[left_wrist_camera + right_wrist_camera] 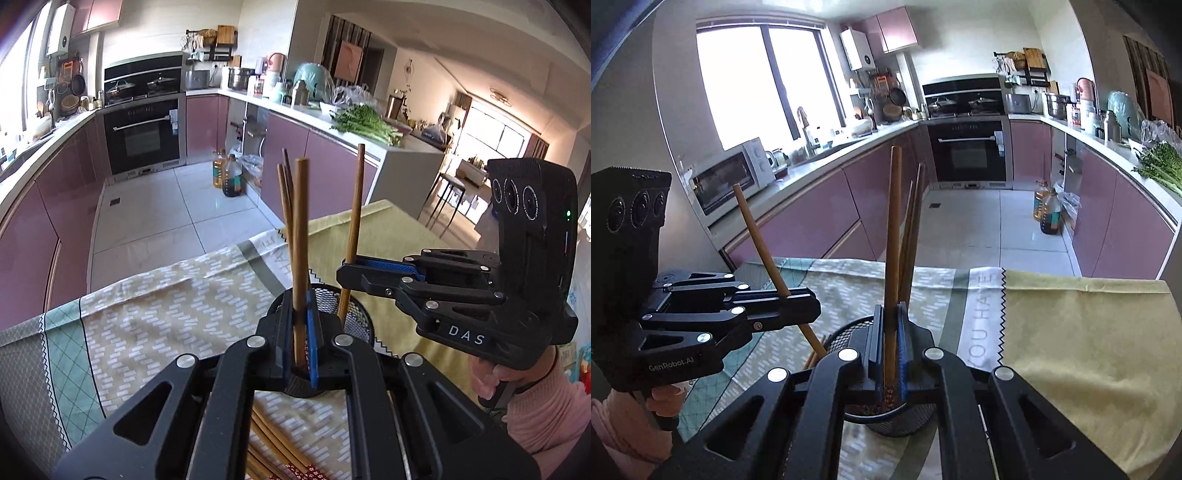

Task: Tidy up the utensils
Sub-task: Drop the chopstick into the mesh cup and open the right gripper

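Observation:
A black mesh holder [356, 317] stands on the tablecloth with two chopsticks [286, 192] upright in it; it also shows in the right wrist view [846, 341]. My left gripper [300, 332] is shut on a wooden chopstick [301, 221], held upright over the holder. My right gripper [349, 267] is shut on another chopstick [356, 199], its lower end inside the holder. In the right wrist view my right gripper [891, 347] grips its chopstick [894, 229], and the left gripper [798, 299] holds its tilted chopstick [757, 232].
Several loose chopsticks [273, 446] lie on the patterned tablecloth [155, 310] beneath my left gripper. A yellow cloth [1082, 332] covers the table's right part. The table edge drops to the tiled kitchen floor [155, 206] beyond.

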Demonstrator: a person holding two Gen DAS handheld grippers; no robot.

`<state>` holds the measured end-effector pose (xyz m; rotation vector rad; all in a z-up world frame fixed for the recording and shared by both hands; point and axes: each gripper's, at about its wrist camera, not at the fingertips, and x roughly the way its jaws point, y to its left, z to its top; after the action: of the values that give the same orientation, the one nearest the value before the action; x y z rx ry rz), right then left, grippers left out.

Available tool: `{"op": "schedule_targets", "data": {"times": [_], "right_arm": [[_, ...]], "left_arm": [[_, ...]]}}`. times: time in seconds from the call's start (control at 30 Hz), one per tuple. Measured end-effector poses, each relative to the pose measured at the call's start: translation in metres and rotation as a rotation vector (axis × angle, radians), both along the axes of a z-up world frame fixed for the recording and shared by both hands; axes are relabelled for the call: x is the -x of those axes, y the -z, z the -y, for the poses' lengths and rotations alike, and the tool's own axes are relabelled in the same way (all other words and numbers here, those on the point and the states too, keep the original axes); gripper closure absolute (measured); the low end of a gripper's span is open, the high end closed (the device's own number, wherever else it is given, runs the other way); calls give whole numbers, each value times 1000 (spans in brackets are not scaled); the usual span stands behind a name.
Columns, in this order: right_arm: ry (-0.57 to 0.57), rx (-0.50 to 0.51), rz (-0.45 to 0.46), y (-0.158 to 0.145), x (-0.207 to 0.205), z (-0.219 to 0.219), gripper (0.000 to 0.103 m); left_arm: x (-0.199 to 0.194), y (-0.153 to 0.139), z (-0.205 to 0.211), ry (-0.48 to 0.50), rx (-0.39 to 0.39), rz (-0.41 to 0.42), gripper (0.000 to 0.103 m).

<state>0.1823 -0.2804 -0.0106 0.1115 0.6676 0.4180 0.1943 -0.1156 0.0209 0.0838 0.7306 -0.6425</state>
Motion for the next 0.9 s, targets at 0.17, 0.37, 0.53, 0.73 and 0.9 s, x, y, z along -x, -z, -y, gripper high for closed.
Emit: {"op": "schedule_targets", "data": {"times": [0.17, 0.37, 0.53, 0.73, 0.9], "right_arm": [[20, 4, -27, 9, -11, 1, 97], [33, 0, -46, 16, -22, 0, 94], [36, -3, -50, 21, -28, -1, 93], [7, 3, -31, 20, -25, -4, 93], [28, 15, -12, 17, -17, -1, 92]], "left_arm": [[-9, 2, 2, -14, 2, -9, 96], [-23, 6, 3, -27, -2, -20, 94], [-26, 12, 3, -42, 4, -24, 92], [-16, 15, -11, -72, 26, -5, 91], [-4, 18, -28, -105, 34, 11, 88]]}}
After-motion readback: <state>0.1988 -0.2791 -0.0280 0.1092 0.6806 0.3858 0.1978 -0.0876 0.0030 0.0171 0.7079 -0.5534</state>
